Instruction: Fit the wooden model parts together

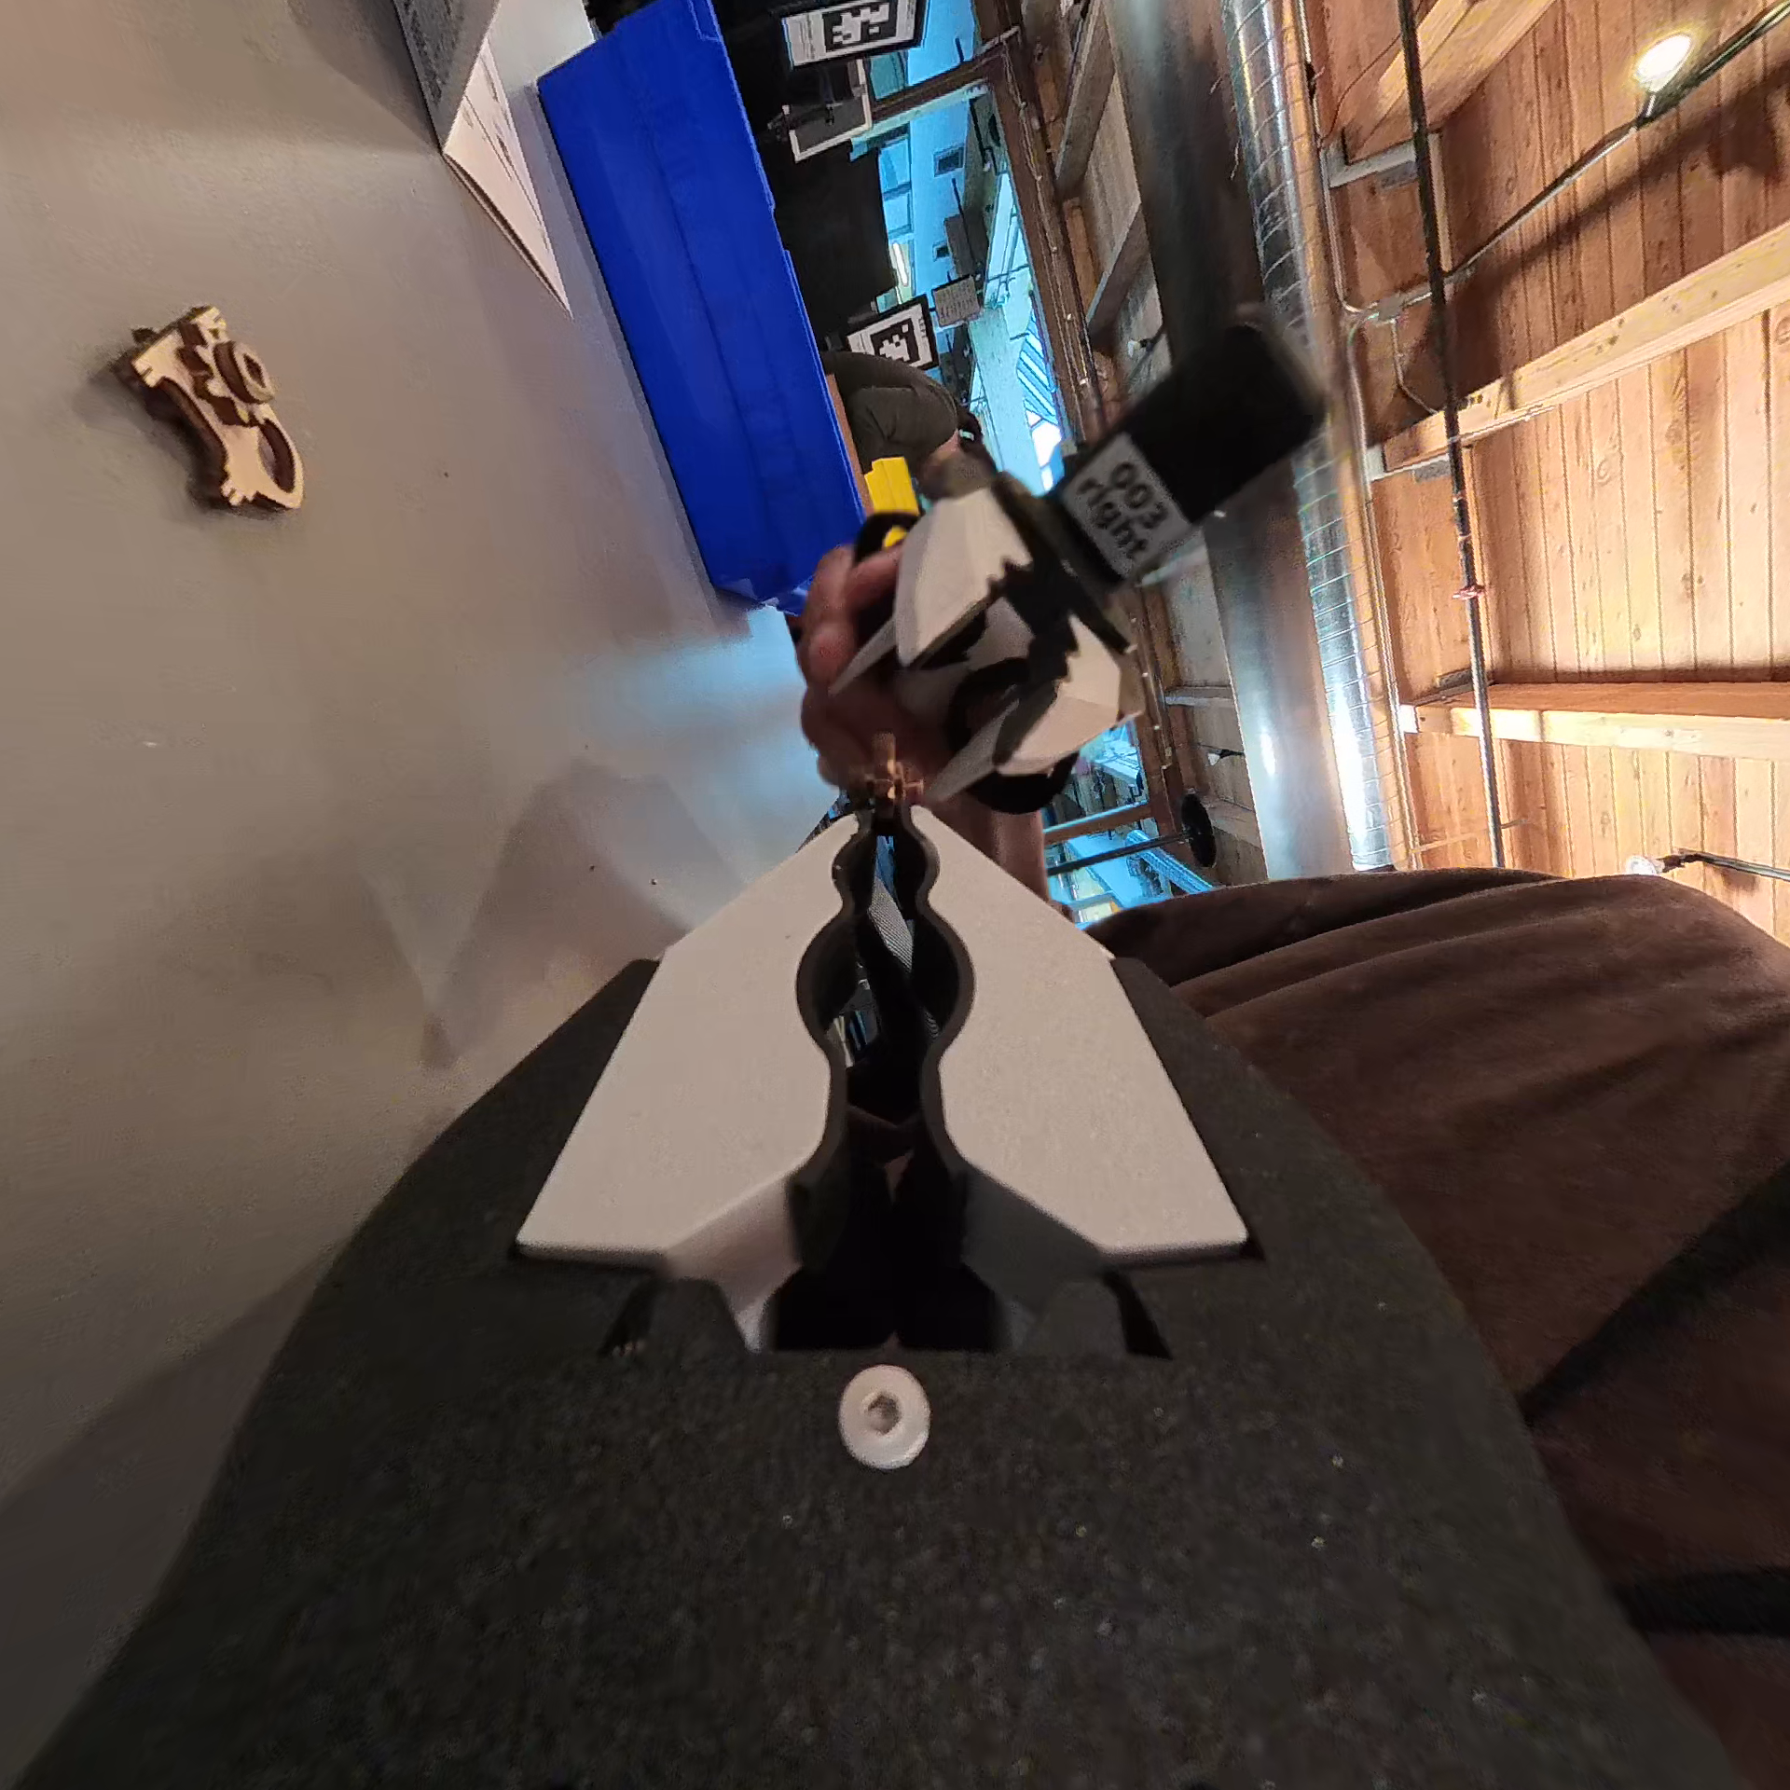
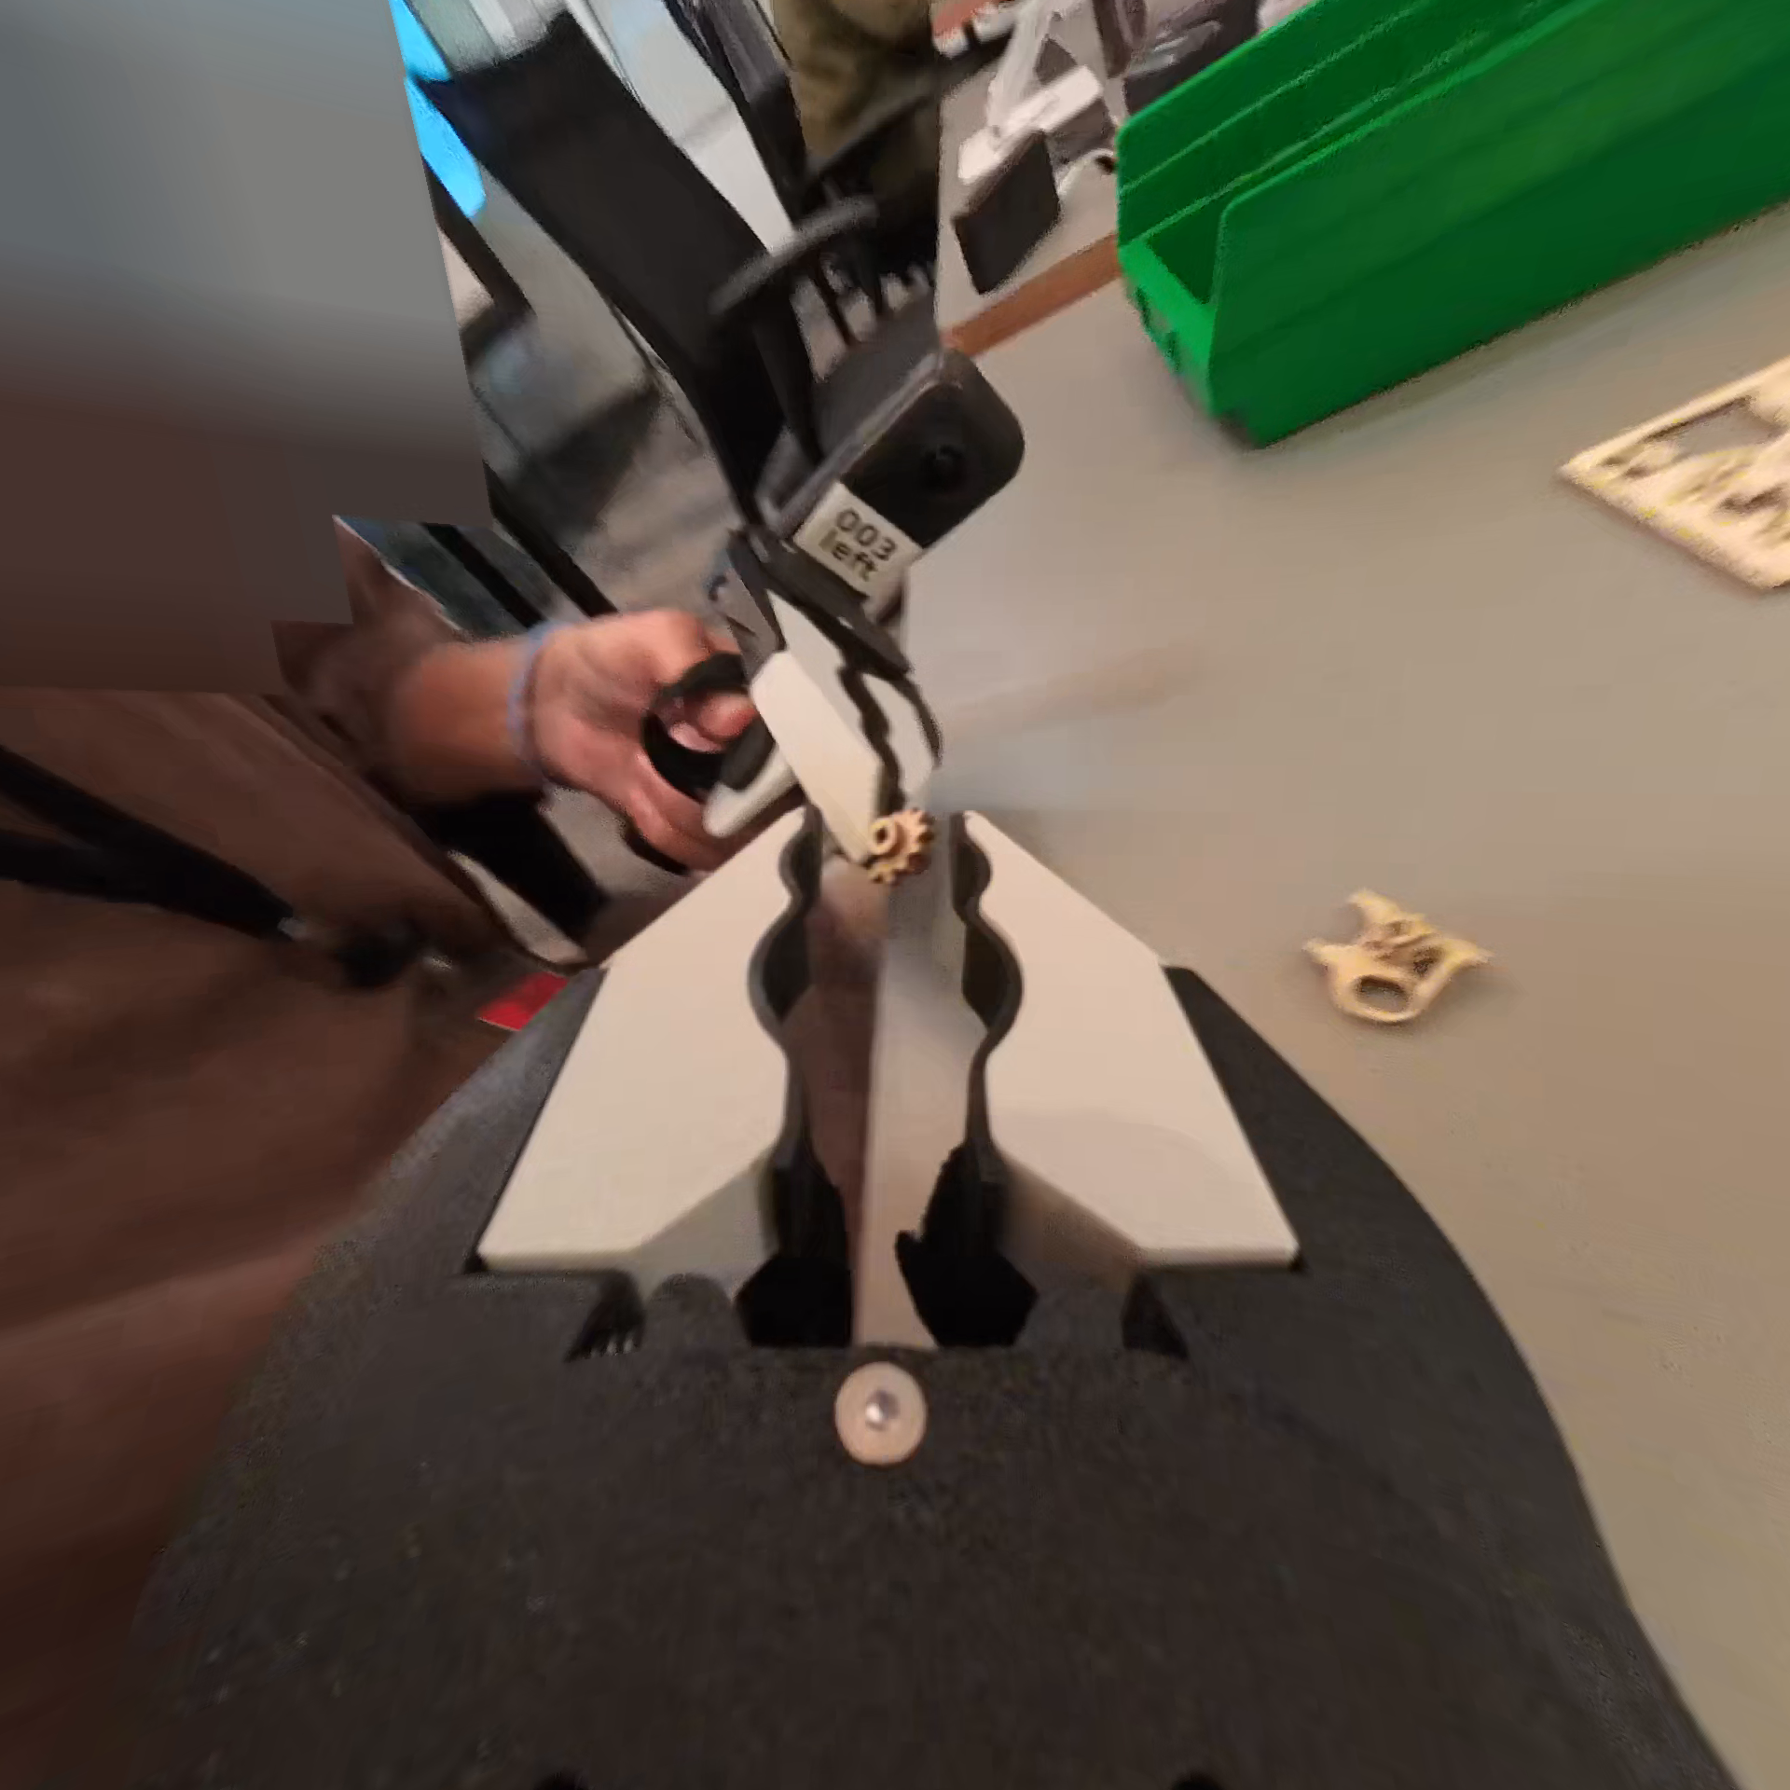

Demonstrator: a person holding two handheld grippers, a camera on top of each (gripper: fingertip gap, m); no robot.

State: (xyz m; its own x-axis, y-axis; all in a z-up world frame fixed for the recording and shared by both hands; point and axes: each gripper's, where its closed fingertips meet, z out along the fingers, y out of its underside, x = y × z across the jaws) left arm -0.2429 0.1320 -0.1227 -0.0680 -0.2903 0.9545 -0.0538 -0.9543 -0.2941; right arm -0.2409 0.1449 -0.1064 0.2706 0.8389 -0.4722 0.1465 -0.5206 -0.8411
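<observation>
My left gripper point(image 1: 879, 818) is shut on a small wooden gear point(image 1: 886, 783), held in the air above the grey table point(image 1: 291, 775). In the right wrist view the gear point(image 2: 901, 846) sits at the tips of the left gripper's white fingers point(image 2: 823, 756), between the spread fingertips of my right gripper point(image 2: 886, 825), which is open and empty. The right gripper point(image 1: 893, 736) also shows in the left wrist view, just beyond the gear. A partly built wooden model point(image 1: 218, 412) lies flat on the table, apart from both grippers; it also shows in the right wrist view point(image 2: 1395, 959).
A blue bin point(image 1: 697, 291) stands at the table's far side. Green bins point(image 2: 1453, 194) and a punched wooden parts sheet point(image 2: 1705, 484) lie at the back right. A person's hand point(image 2: 601, 717) holds the left gripper. A brown sleeve point(image 1: 1453, 1114) is close by.
</observation>
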